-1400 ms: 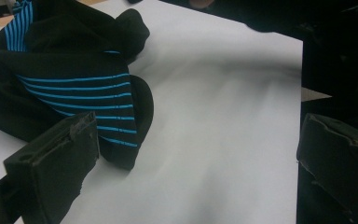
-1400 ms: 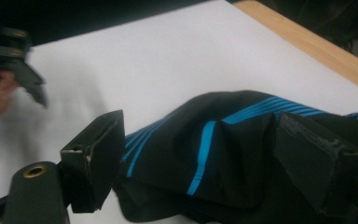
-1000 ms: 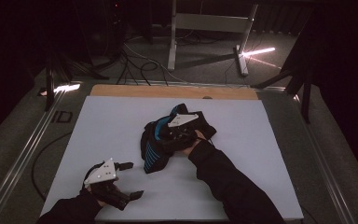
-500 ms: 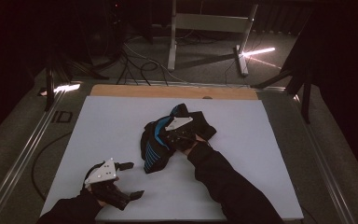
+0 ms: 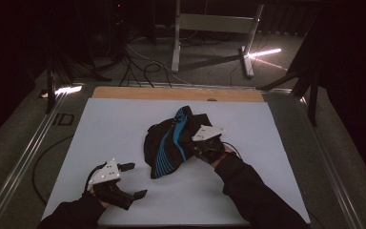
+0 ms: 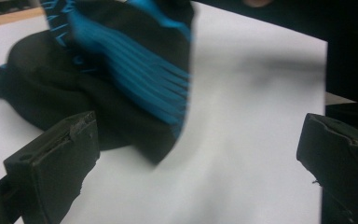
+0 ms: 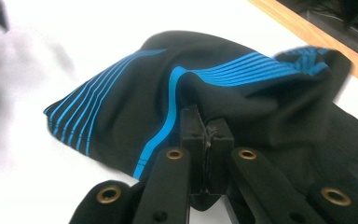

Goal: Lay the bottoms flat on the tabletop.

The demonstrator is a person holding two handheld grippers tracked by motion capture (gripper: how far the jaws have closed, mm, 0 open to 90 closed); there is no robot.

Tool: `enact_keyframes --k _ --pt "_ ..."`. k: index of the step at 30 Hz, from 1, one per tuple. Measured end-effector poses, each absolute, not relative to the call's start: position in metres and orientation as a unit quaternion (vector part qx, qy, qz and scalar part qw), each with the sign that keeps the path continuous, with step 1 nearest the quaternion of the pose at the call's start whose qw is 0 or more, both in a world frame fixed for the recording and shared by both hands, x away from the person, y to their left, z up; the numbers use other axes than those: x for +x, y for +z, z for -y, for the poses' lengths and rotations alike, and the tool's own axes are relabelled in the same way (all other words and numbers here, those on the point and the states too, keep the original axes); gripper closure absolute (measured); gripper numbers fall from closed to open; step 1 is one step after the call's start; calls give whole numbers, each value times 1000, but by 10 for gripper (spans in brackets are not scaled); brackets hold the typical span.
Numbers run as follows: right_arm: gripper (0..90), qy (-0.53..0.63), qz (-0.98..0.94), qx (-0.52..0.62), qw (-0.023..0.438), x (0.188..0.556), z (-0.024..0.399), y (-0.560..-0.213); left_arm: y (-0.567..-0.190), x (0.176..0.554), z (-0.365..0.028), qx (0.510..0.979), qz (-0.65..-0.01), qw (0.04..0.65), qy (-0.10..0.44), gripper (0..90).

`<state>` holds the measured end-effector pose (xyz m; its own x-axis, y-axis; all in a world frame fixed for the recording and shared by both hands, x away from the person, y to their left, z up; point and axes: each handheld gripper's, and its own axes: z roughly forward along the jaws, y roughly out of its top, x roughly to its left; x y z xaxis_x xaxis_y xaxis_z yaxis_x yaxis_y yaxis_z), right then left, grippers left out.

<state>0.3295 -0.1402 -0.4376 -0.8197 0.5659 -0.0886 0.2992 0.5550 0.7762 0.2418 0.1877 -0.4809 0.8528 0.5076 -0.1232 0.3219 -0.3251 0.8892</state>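
Garment pinched in your right gripper, mid-table.

Your right gripper (image 7: pixel 207 133) has its jaws closed on a fold of the black garment with blue stripes (image 5: pixel 169 143), bunched on the white table (image 5: pixel 105 124). Your left gripper (image 5: pixel 129 180) rests near the front edge, jaws spread wide, holding nothing.

Both black grippers, left gripper (image 5: pixel 132 180) and right gripper (image 7: pixel 207 133), carry grey three-cornered plates, brass-ringed holes on the right one's links, and the person wears dark sleeves (image 5: pixel 252 191).
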Motion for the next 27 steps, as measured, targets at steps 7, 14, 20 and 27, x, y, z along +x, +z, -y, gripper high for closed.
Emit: enact_keyframes --k 7,14,20,27 --pt "893 411 -854 271 169 303 176 -435 -479 253 -187 812 -255 513 107 2" --pt "892 427 -841 290 164 272 207 -437 -473 279 -191 802 -298 507 104 22" --pt "892 423 -831 322 162 256 231 -443 -473 294 -190 808 -317 487 104 25" --pt "892 406 -824 359 166 242 262 -452 -477 318 -182 818 -322 463 111 32"
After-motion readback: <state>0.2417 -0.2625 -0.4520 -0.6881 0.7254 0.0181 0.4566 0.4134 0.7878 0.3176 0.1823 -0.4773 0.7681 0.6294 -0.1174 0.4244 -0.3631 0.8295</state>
